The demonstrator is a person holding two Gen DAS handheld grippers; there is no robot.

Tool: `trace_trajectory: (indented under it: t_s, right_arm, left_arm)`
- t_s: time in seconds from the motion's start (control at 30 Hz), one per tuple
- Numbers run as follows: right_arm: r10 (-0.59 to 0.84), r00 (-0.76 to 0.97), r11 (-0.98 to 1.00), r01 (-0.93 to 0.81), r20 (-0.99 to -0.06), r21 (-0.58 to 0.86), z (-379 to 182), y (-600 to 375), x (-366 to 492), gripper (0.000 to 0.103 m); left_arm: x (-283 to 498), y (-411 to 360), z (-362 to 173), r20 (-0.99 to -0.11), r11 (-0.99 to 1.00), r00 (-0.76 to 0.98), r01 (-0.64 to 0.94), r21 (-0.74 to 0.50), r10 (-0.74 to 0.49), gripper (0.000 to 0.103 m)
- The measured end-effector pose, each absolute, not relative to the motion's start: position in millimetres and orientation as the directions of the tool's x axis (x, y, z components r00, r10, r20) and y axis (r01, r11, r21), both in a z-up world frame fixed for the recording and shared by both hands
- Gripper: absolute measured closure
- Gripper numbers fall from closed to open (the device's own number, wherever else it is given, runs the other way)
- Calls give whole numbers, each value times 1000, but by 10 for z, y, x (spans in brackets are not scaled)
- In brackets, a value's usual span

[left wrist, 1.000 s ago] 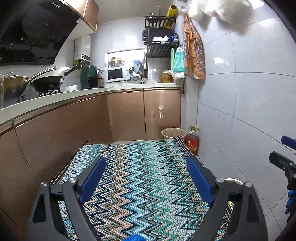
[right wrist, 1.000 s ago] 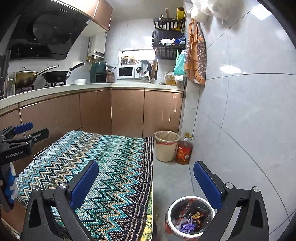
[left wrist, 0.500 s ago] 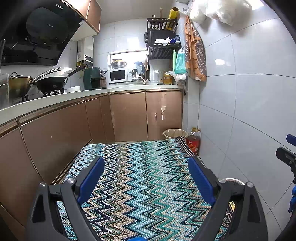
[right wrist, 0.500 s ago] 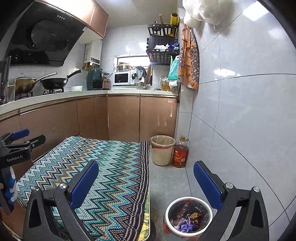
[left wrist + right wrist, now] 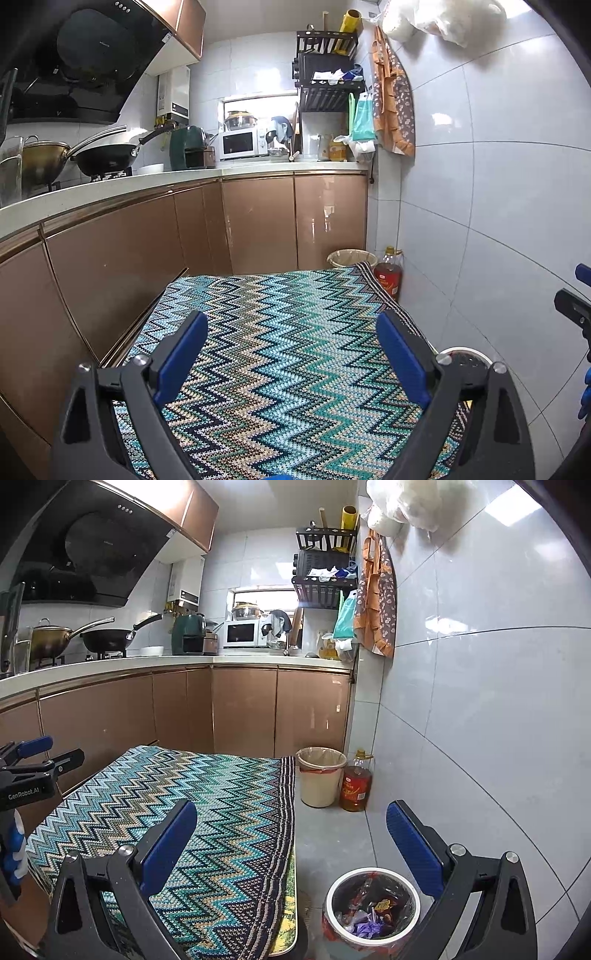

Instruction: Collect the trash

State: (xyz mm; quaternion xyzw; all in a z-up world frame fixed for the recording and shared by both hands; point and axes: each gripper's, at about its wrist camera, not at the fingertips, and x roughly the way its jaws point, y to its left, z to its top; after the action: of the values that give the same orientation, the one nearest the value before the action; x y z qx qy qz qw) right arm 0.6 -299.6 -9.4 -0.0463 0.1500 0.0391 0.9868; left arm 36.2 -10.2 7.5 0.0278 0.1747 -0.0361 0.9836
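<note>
A white-rimmed trash bin (image 5: 372, 908) lined with a black bag holds wrappers and stands on the floor by the right wall; its rim shows in the left wrist view (image 5: 467, 356). A second, beige bin (image 5: 320, 775) stands at the far cabinets, and also shows in the left wrist view (image 5: 351, 257). My left gripper (image 5: 291, 354) is open and empty above a table covered in zigzag cloth (image 5: 280, 350). My right gripper (image 5: 291, 840) is open and empty above the cloth's right edge and the near bin.
An oil bottle (image 5: 355, 781) stands beside the beige bin. Brown cabinets (image 5: 243, 709) under a counter with pans, a microwave and a green appliance run along the left and back. A tiled wall (image 5: 480, 701) closes the right side. Grey floor (image 5: 332, 834) lies between table and wall.
Both views have risen and tilted slightly; the near bin sits lower and more fully in the right wrist view. Both grippers stay open and empty.
</note>
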Motion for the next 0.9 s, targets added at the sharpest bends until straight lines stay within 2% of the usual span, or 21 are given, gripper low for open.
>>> trace_trajectory:
  t_s: [0.57, 0.9]
  right_arm:
    - [73, 953, 991, -102, -295, -82, -63, -2994, -20, 0]
    - [80, 963, 990, -106, -259, -88, 48, -2966, -81, 0]
  left_arm:
    - [263, -27, 110, -312, 997, 948, 71, 28, -59, 10]
    - [178, 2, 196, -279, 998, 959, 60, 33, -48, 10]
